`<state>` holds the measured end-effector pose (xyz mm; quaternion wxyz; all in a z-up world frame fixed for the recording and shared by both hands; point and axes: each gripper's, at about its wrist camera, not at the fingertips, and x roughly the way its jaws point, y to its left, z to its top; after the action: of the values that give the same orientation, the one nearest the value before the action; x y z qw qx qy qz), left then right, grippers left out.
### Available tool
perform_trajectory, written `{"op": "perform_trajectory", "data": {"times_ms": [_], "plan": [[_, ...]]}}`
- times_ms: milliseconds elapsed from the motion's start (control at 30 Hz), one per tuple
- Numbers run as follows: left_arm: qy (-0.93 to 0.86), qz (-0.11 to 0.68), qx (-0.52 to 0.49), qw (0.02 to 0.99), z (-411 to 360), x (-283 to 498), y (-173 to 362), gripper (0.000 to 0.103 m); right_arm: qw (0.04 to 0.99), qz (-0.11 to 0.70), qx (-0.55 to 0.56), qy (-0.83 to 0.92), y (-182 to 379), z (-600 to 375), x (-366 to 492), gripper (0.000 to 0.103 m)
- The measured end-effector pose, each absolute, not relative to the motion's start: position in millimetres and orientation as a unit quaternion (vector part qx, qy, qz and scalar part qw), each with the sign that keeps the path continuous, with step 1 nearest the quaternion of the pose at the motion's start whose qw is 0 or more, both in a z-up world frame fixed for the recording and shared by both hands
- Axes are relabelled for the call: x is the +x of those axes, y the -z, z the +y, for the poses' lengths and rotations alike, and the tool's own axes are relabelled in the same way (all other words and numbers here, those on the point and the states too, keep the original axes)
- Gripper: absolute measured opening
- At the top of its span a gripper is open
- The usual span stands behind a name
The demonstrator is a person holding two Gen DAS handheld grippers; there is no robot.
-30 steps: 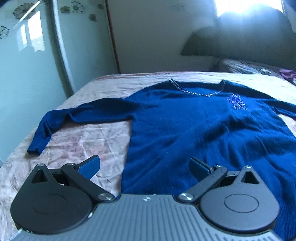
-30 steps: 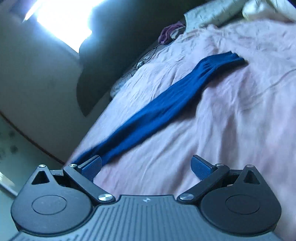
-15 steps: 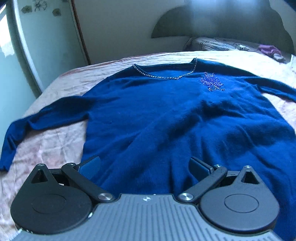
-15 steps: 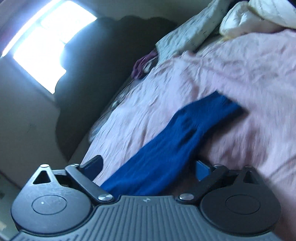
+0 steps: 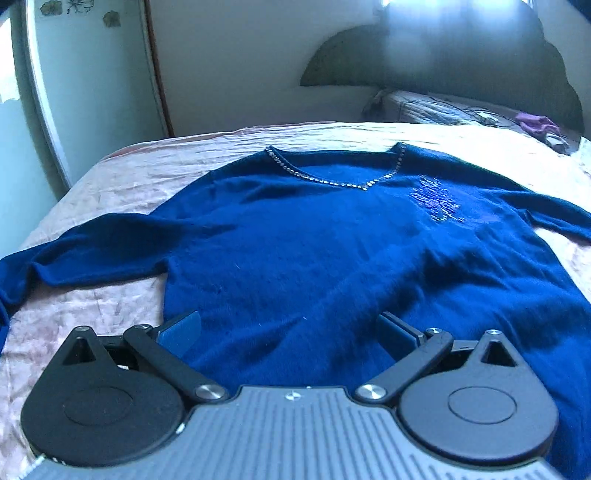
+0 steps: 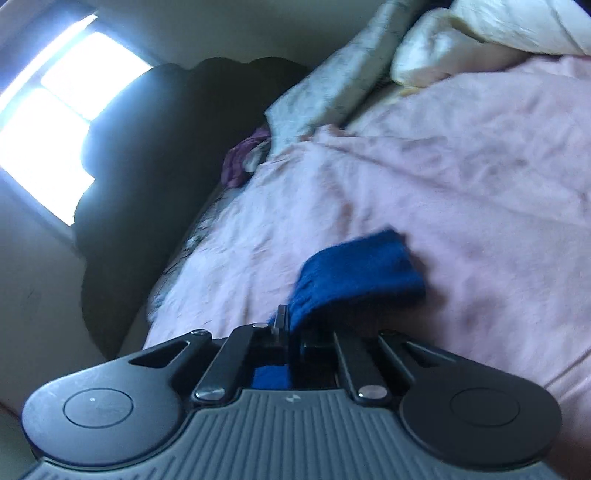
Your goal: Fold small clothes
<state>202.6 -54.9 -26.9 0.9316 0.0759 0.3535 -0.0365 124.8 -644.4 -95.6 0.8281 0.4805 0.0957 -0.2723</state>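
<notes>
A dark blue sweater (image 5: pixel 314 251) with a beaded V-neck lies flat, front up, on the pink bed sheet (image 5: pixel 122 181). My left gripper (image 5: pixel 288 325) hovers open over the sweater's lower hem, its left finger near the hem's left corner and nothing between the pads. One sleeve (image 5: pixel 85 251) stretches out to the left. In the right wrist view my right gripper (image 6: pixel 291 325) is closing tight on the other sleeve (image 6: pixel 362 269) just behind the cuff. The pads press the fabric, and the cuff sticks out beyond them above the sheet (image 6: pixel 461 166).
A dark headboard (image 5: pixel 443 66) stands behind the bed, with a glossy wardrobe door (image 5: pixel 74 92) to its left. Pillows and a folded quilt (image 6: pixel 480 33) lie at the head of the bed, beside a purple cloth (image 6: pixel 240 162).
My right gripper moved along the sleeve to the cuff and closed on it. My left gripper shifted right, from the sweater's left edge to over its hem, staying open.
</notes>
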Motion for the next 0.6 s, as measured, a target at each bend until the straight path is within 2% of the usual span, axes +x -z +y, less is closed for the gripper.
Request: {"op": "perform_trajectory", "data": {"times_ms": [267,600], "plan": [[0.031,0.373,0.079,0.924,-49,215,48,0.103,0.885,0.131,0.411,0.177,62,-574,168,0.005],[0.02,0.358,0.066,0.931,-42,220,55,0.103,0.921,0.183,0.335,0.072,31,-469,226,0.005]]}}
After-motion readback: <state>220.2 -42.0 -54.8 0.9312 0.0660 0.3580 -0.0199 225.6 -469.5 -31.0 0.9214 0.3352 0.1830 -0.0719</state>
